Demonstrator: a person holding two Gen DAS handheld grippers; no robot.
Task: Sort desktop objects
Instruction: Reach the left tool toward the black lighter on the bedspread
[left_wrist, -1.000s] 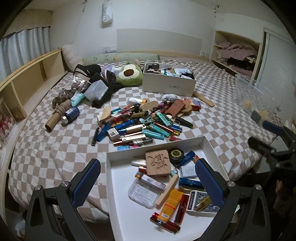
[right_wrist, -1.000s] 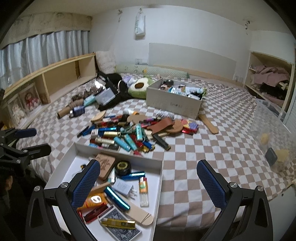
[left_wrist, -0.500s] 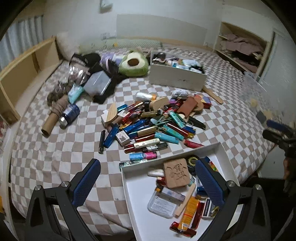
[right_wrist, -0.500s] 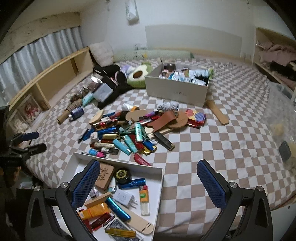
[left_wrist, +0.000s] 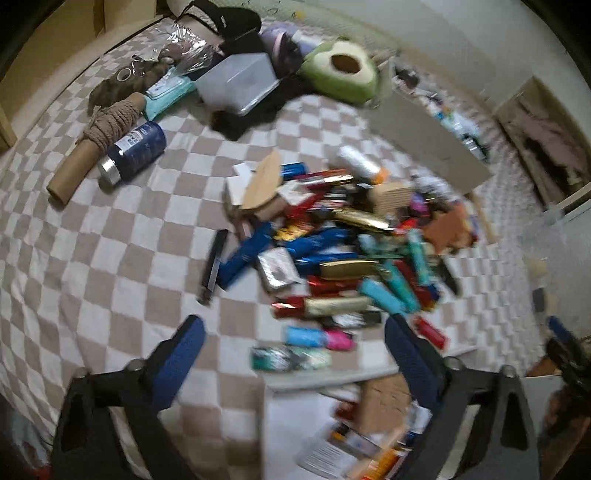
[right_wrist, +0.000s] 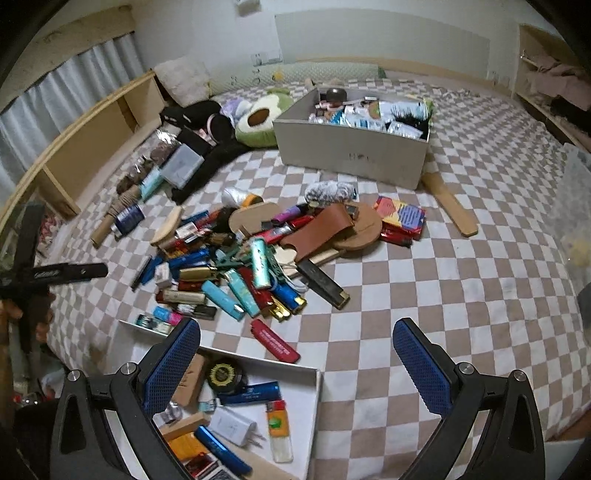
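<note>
Left gripper (left_wrist: 291, 354) is released, nothing between the pads, though its jaws have just been closing a bit; it hangs over the near edge of the pile of lighters and small packs (left_wrist: 332, 258) on the checkered bed (left_wrist: 92, 258). Right gripper (right_wrist: 295, 354) is also released and empty, hovering over the far rim of the white tray (right_wrist: 258, 363).

Task's things: most are heaped mid-bed, some lie in the tray, and the grey box (right_wrist: 351, 151) behind is already full of stuff.

Risks, as I judge them:
- left view is motion-blurred, so a grab now could land between items or pinch two at once (the teal and pink pieces (left_wrist: 317, 338) nearest the jaws lie touching)
- overlapping lighters: pulling one may drag neighbours
- soft bedding: pressing down could tilt the tray, which sits at the bed's edge
</note>
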